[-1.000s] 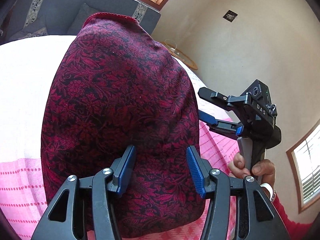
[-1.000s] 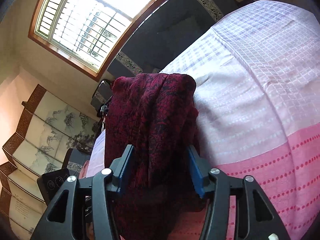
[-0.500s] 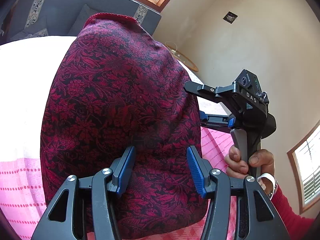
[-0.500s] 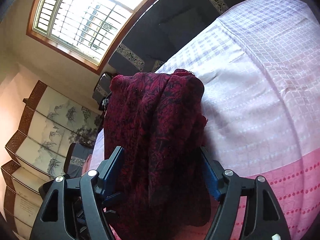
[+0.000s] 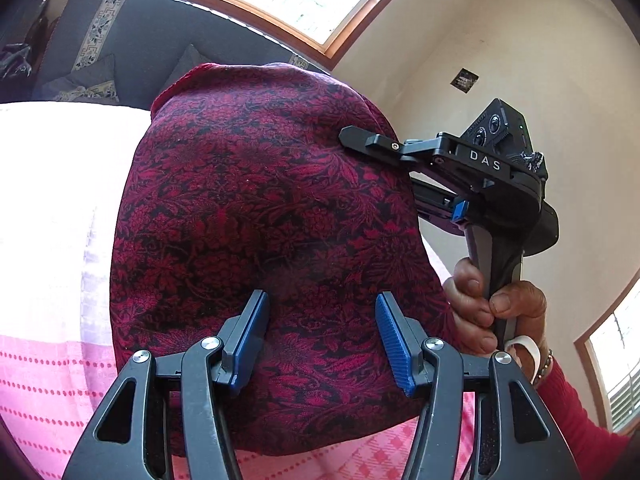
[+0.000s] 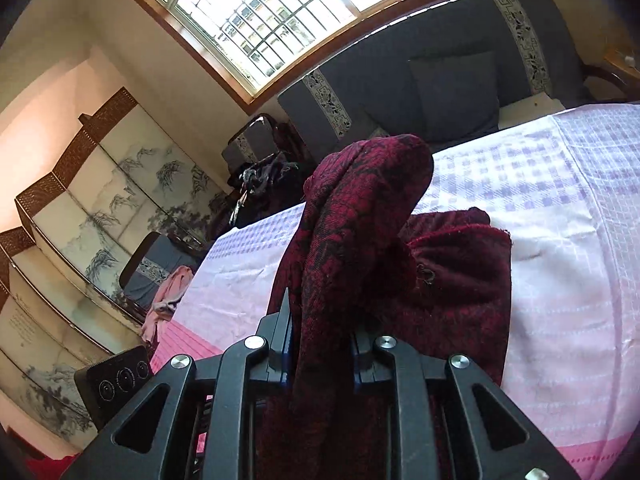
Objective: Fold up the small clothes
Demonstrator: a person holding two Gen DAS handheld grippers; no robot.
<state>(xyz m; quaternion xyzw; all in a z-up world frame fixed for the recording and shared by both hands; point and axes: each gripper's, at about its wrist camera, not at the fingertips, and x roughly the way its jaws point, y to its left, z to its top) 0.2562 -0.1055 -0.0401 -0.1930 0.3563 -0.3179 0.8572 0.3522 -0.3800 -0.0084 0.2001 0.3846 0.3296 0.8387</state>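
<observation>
Right gripper (image 6: 320, 344) closing, pinching 1 bunched edge of cloth (image 6: 360, 216) above bed (image 6: 560, 240). Left gripper (image 5: 320, 336) half-wide, cloth between, apparently ungripped. Fold begun; most remains.

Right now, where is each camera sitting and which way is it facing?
Left wrist: on the left gripper, looking along its open fingers at the dark red cloth on the bed; the right gripper and the hand holding it show at right.
Right wrist: on the right gripper, facing the window and folding screen; its jaws are closing with a cloth fold between them.
Shared: cloth, bed, grey sofa.
</observation>
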